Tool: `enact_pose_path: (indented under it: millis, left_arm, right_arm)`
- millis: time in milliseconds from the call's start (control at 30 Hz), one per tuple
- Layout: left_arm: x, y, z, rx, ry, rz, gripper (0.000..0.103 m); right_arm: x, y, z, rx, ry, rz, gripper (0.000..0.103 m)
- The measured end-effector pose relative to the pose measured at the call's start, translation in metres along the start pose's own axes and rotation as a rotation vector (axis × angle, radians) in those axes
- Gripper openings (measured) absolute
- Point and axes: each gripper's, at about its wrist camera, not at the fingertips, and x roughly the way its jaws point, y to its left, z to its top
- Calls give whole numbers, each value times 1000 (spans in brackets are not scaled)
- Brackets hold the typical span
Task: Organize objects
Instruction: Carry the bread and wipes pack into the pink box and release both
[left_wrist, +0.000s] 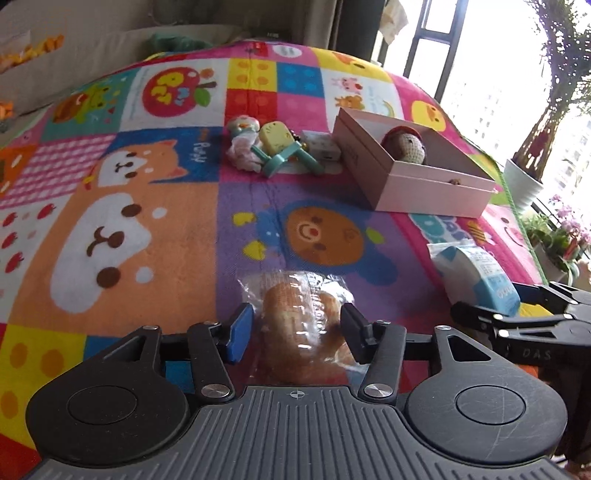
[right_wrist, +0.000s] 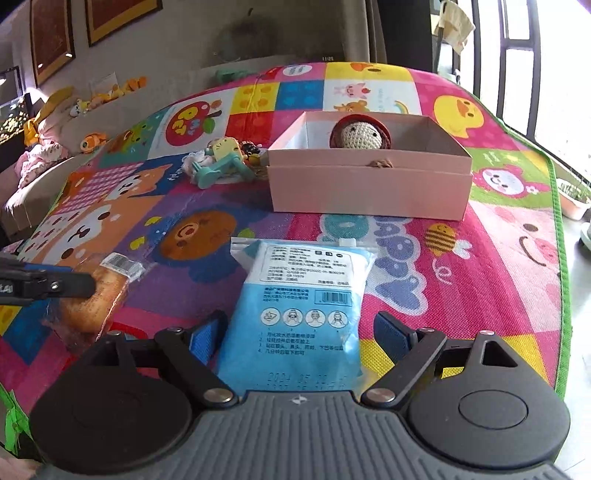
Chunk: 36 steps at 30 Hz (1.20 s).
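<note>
Largest: patchwork play mat (right_wrist: 491, 258), printed with cartoon animals, carrying everything below.

Next: pink open box (right_wrist: 369, 192), set toward the far right of the mat, long axis running left to right in the right wrist view and receding diagonally in the left wrist view. Inside, against the far wall, a crocheted doll (right_wrist: 360, 134) with a red cap, face toward the camera.

Next: blue-and-white mask packet (right_wrist: 299, 314), flat on the mat, nearer than the box and well apart from it. Long axis aligned fore-and-aft along the fingers, white zip-seal end pointing away toward the box, date-stamped end nearest the camera. Printed back side up.

Flanking it: right gripper (right_wrist: 295, 338), spread wide, blue pads on either side of the packet; left pad at the packet's edge, right pad clear of it with mat visible between. Nothing clamped.

Next: wrapped bread (left_wrist: 299, 325) in clear plastic, lying on the mat left of the packet. Long axis fore-and-aft in the left wrist view, crimped wrapper end pointing away.

Around it: left gripper (left_wrist: 297, 330), parted about the width of the loaf, both pads close beside the wrapper; contact cannot be told, and no squeeze visible.

Smallest: cluster of small toys (left_wrist: 273, 147) just left of the box, including a yellow figure, teal plastic pieces and a small white case (left_wrist: 321, 146).

Background: beige sofa (right_wrist: 66, 147) with plush toys beyond the mat; potted plant (left_wrist: 524, 181) by the window.
</note>
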Motion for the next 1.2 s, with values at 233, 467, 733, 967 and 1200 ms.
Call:
enact_pose_path:
  millis: [233,467,733,967,1200]
  left_arm:
    - [5,-12,-3,77,-13,29,59]
    - [-1,-13,2,67,-36,-52,44]
    - [-4,-52,73,104,-143,-127,43]
    - [68,-97,156,-45,-242,-195,43]
    - [148,-125,141,-20,-229,-89,44]
  right_arm:
    - [-1,10,1,-121,-25,-31,64]
    - [-21,-21,17,-33,-83,40,54]
    - [-53,-66,30,48,-210,14,54]
    - [-47,-89,28,104,-230,10,54]
    - [-40,-103,20,103,-207,-31,54]
